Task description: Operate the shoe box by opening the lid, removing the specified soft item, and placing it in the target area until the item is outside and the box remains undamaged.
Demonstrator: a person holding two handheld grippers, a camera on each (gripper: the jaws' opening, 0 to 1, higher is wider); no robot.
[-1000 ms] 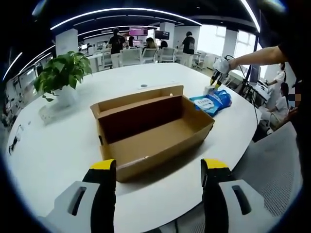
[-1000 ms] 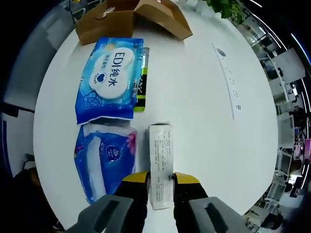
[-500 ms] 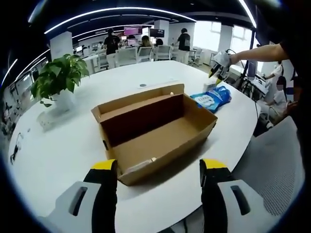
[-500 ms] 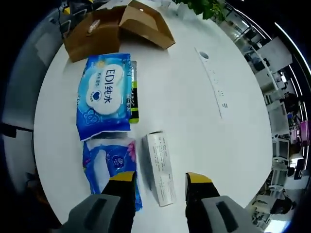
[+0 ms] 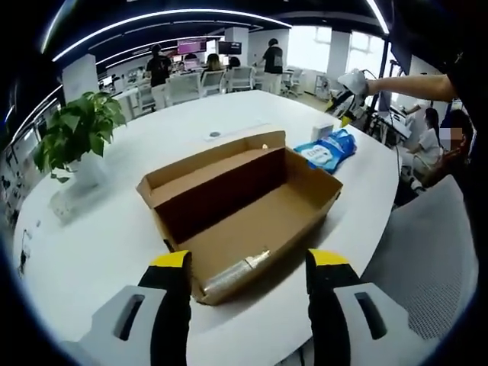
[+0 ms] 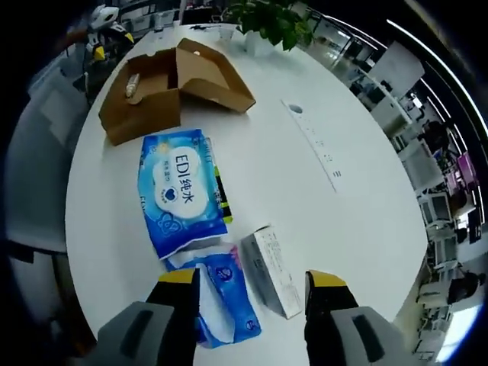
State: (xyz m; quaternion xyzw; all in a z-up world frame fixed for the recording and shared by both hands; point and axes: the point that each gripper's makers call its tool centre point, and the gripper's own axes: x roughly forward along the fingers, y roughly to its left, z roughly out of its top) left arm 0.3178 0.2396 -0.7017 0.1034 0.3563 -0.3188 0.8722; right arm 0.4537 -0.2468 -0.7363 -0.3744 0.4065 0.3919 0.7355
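Both grippers, left (image 5: pixel 248 267) and right (image 6: pixel 252 286), gape wide and empty; open brown cardboard shoe box (image 5: pixel 252 202) sits on round white table (image 6: pixel 282 160), blue soft wipes pack (image 6: pixel 181 189) lying outside beside it.

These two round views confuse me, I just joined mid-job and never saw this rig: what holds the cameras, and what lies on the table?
There is no robot arm: a person holds a pair of tongs in each hand, and a fisheye camera rides on each pair, looking along its jaws. In the left gripper view the left tongs stand open in front of the brown shoe box, lid already open, with a silvery object inside near its front wall. In the right gripper view the right tongs hang open and empty above the white table. Below them lie a large blue wipes pack, a smaller blue pack and a small white carton. A potted plant stands further off.
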